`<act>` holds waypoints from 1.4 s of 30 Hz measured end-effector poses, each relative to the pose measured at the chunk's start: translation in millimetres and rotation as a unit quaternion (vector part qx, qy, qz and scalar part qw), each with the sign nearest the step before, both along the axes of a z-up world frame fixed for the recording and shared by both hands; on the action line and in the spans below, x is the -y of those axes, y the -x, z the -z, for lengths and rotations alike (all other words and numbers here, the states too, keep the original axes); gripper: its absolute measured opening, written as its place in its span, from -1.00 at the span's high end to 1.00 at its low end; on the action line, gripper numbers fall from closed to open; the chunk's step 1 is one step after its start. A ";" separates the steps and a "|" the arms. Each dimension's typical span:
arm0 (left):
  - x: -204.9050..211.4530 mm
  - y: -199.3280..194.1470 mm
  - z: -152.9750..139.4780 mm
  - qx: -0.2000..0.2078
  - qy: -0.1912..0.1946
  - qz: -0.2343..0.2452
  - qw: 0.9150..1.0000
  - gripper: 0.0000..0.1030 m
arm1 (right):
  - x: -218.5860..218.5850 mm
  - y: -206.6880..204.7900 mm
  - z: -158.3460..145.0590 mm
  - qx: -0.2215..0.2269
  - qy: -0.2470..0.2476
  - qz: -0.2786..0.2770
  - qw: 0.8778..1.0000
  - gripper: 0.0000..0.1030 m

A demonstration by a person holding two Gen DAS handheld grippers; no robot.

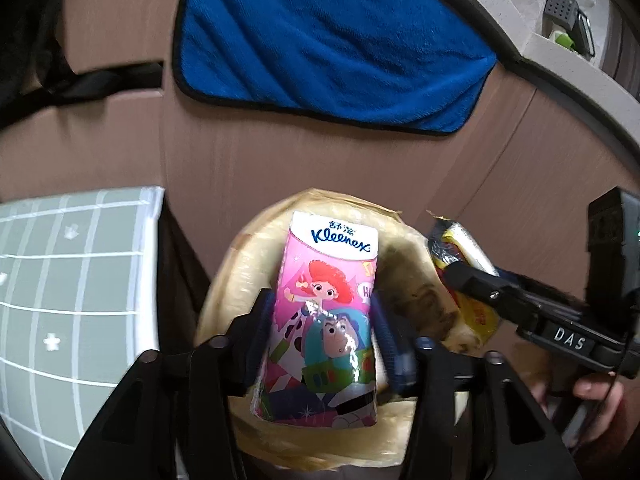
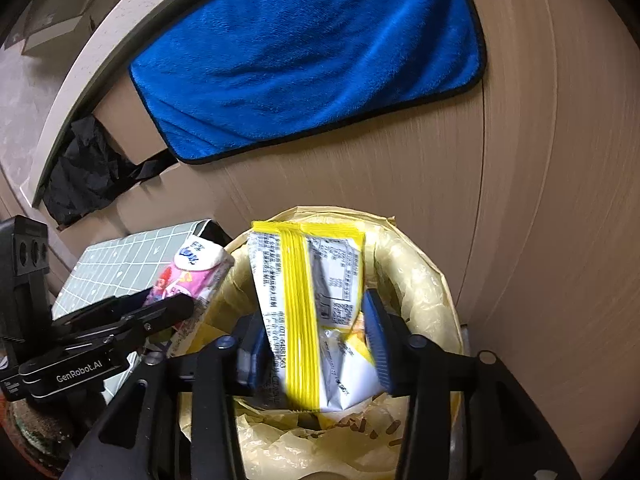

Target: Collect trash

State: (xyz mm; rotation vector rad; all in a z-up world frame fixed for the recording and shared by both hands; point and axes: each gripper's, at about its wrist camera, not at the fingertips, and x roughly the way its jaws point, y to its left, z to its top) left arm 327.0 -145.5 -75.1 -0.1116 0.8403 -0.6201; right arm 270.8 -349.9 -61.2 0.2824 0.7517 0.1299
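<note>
A pink Kleenex tissue pack [image 1: 324, 320] stands upright between the blue pads of my left gripper [image 1: 320, 308], over the mouth of a trash bin lined with a yellowish bag [image 1: 248, 264]. The pads sit just off the pack's sides, so the jaws are open around it. A yellow and silver snack wrapper [image 2: 304, 312] hangs blurred between the pads of my right gripper [image 2: 312, 320], which also stands open, above the same bin [image 2: 420, 264]. Each gripper shows in the other's view: the right gripper [image 1: 456, 276] with the wrapper [image 1: 460, 248], the left gripper [image 2: 172, 308] with the pack [image 2: 192, 276].
A blue towel [image 1: 328, 40] hangs on the brown cabinet front [image 1: 280, 168] behind the bin. A green grid-patterned box [image 1: 72, 272] stands left of the bin. A black bag [image 2: 88, 172] sticks out of a gap. A person's hand [image 1: 592, 392] holds the right gripper.
</note>
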 end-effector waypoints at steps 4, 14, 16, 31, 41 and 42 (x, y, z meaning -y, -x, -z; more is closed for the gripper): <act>-3.4 0.0 -6.2 0.001 0.017 0.002 1.000 -0.59 | -0.1 2.0 -0.1 -0.002 0.002 0.004 1.000 -0.13; -42.5 28.9 -31.1 0.031 0.021 -0.053 0.998 -0.61 | -4.2 22.3 -16.7 0.015 0.006 0.024 1.000 -0.29; -53.2 40.2 -34.0 0.037 0.020 -0.065 0.997 -0.61 | -7.0 29.9 -20.2 0.019 0.005 0.028 0.999 -0.29; -106.3 204.5 -82.2 0.165 -0.068 -0.157 0.971 -0.61 | -69.3 166.1 -73.9 0.099 0.046 0.001 0.994 -0.30; -132.9 300.0 -101.1 0.198 -0.107 -0.202 0.953 -0.61 | -124.1 262.9 -86.7 0.140 0.050 -0.043 0.988 -0.32; -136.2 306.8 -104.2 0.202 -0.107 -0.203 0.952 -0.61 | -127.8 269.1 -87.2 0.142 0.057 -0.043 0.987 -0.32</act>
